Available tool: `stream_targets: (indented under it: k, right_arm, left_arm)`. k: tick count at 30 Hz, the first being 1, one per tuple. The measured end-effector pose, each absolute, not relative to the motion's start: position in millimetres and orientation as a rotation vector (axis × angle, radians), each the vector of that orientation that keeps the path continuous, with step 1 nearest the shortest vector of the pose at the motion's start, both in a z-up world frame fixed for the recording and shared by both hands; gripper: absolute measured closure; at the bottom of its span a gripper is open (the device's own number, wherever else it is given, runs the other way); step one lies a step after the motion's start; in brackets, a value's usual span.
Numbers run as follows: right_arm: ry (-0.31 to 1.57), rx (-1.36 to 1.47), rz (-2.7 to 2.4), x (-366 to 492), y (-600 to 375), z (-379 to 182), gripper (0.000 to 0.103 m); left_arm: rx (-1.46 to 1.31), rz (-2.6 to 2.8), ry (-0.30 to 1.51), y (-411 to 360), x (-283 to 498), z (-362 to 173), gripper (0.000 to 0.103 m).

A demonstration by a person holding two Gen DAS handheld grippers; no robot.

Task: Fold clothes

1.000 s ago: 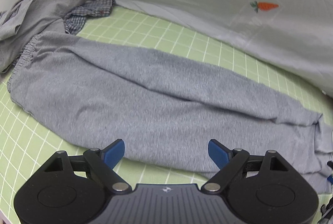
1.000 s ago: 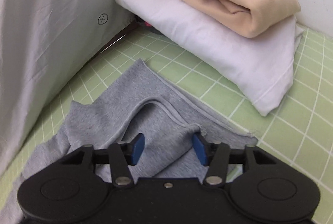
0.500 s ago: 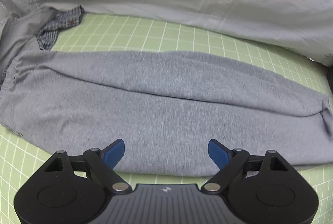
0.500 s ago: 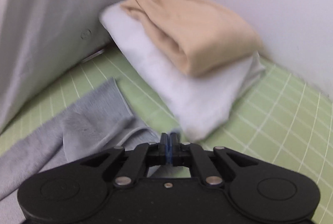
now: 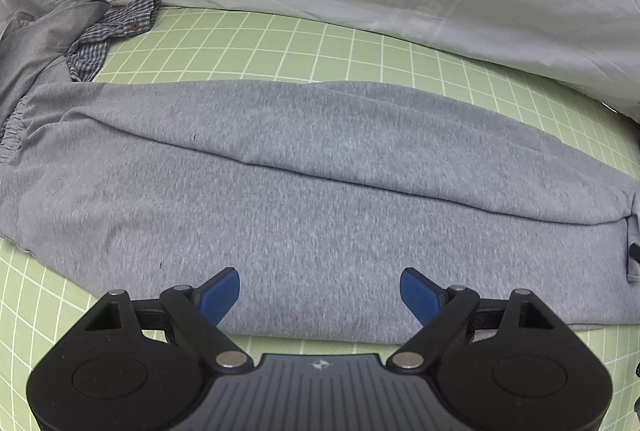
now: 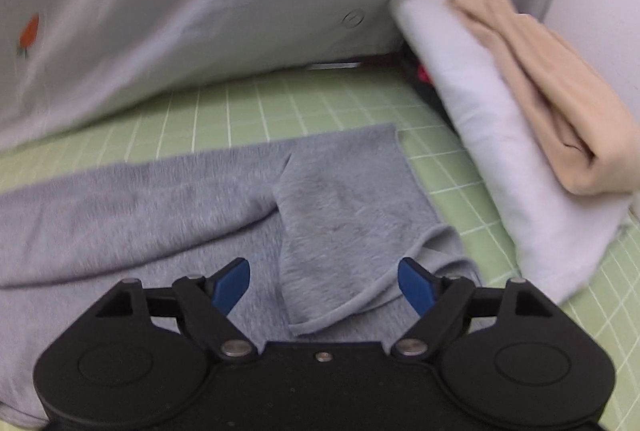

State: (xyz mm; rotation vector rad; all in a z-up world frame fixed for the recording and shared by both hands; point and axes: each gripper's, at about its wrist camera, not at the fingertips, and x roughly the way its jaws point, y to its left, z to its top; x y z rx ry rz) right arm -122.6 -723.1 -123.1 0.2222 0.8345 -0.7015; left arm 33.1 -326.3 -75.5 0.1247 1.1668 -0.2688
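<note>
Two sets of tongs hover over one pair of grey sweatpants (image 5: 320, 199) laid lengthwise across the green grid mat (image 5: 304, 43) on the table, legs folded one over the other. Its elastic waistband sits at nine o'clock in the left wrist view and the hems at three o'clock. The left tongs (image 5: 320, 291) stand spread wide above the near edge of the fabric, gripping nothing. The right tongs (image 6: 324, 281) are opening over the hem end (image 6: 352, 215), where a cuff lies turned over; cloth lies below them, but the pads do not press on it. This jersey knit looks soft, limp and light, likely to sag and crease when lifted at one point, so I judge it best taken at two spread points: the doubled hems with the right, the waistband edge with the left. At two o'clock in the right view a beige garment (image 6: 552, 103) rests on a white one (image 6: 500, 159), both folded
</note>
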Motion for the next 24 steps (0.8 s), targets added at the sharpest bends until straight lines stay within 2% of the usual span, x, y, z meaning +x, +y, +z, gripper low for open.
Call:
stream_targets:
  k: [1,2,3,4,5,7,8,9,10,13,16,20,24]
  right_arm:
    - [0.865,0.204,-0.660,-118,-729,-124,0.029]
    - [0.894,0.185,-0.619,-113,-735,-125,0.039]
    - [0.923,0.166,-0.578,-108,-741,-125,0.078]
    - [0.940,0.130,-0.544,-103,-751,-123,0.098]
    - [0.956,0.094,-0.514,-97,-762,-121,0.102]
    - [0.922,-0.006,-0.613,-92,-786,-109,0.102]
    - [0.904,-0.053,-0.661,-89,-799,-104,0.101]
    - [0.880,-0.034,-0.706,-90,-809,-97,0.095]
    - [0.856,-0.016,-0.752,-91,-820,-90,0.077]
    - [0.801,-0.029,-0.901,-96,-805,-83,0.042]
    - [0.791,-0.005,-0.878,-101,-770,-91,0.026]
    - [0.777,0.155,-0.598,-103,-703,-112,0.013]
    - [0.821,0.197,-0.406,-93,-645,-134,0.009]
  left_arm:
    - [0.123,-0.265,1.168,-326,35,-76,0.015]
    - [0.122,-0.259,1.168,-326,36,-77,0.015]
    - [0.121,-0.256,1.168,-325,38,-77,0.015]
    - [0.120,-0.253,1.169,-325,40,-78,0.015]
    - [0.119,-0.249,1.170,-324,42,-79,0.015]
    - [0.112,-0.239,1.171,-323,46,-80,0.015]
    - [0.108,-0.234,1.171,-323,48,-81,0.015]
    - [0.103,-0.228,1.171,-322,49,-81,0.015]
    - [0.098,-0.223,1.171,-321,52,-82,0.015]
    - [0.087,-0.201,1.172,-318,56,-85,0.015]
    - [0.092,-0.190,1.182,-318,60,-90,0.015]
    - [0.113,-0.209,1.193,-321,63,-98,0.015]
    - [0.141,-0.245,1.211,-331,68,-108,0.015]
